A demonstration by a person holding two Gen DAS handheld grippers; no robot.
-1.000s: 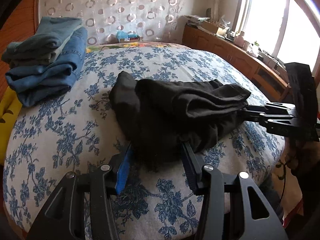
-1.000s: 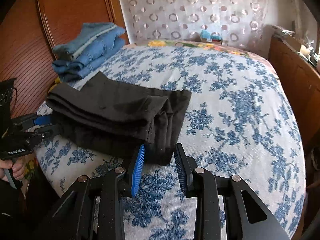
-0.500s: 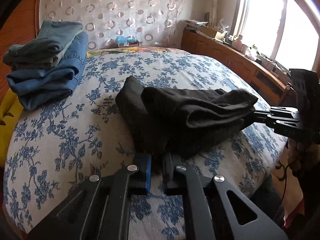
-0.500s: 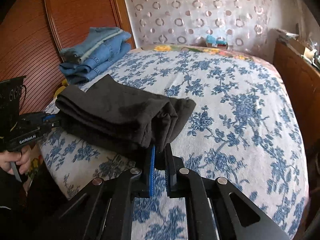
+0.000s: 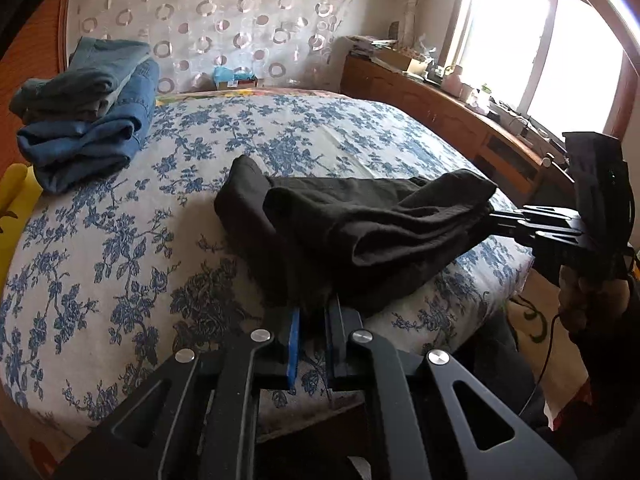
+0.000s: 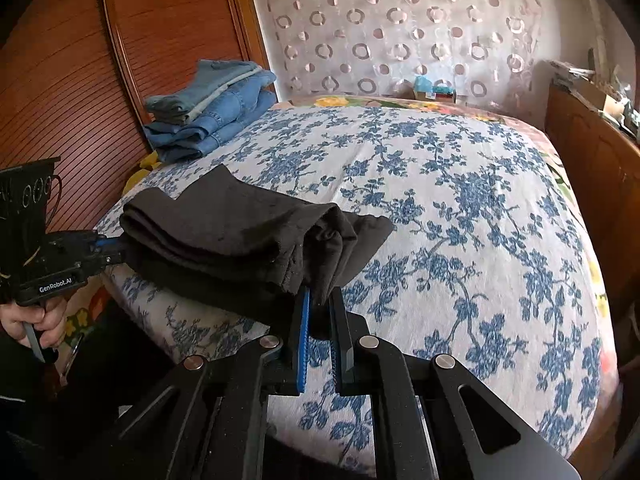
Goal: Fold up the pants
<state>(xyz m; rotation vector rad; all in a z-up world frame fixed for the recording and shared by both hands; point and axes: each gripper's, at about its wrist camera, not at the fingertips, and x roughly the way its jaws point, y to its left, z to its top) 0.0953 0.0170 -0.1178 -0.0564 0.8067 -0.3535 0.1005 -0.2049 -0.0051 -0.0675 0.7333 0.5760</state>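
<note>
While both grippers pinch opposite ends of the black pants [image 5: 360, 232], the garment hangs bunched between them, lifted partly off the bed [image 5: 120, 240] near its front edge. Seen from its own wrist camera, the left gripper [image 5: 312, 320] has its jaws closed tight on a low fold of the dark cloth, the blue pad just showing beside the fabric. From the other wrist camera, the right gripper [image 6: 320, 316] likewise has its jaws clamped on the gathered end of the pants, where several layers droop over the fingertips. Each gripper appears in the other's view, gripping the far end of the pants, with a hand [image 6: 32, 320] on the left gripper's handle. Part of the cloth rests on the blue-flowered bedspread, folded over itself in thick layers. A stack of folded jeans [image 5: 84, 108] sits well apart at the far left corner of the bed, next to a reddish wooden panel [image 6: 60, 60]. A window [image 5: 552, 52] lights the room above a cluttered wooden sideboard [image 5: 432, 96].
</note>
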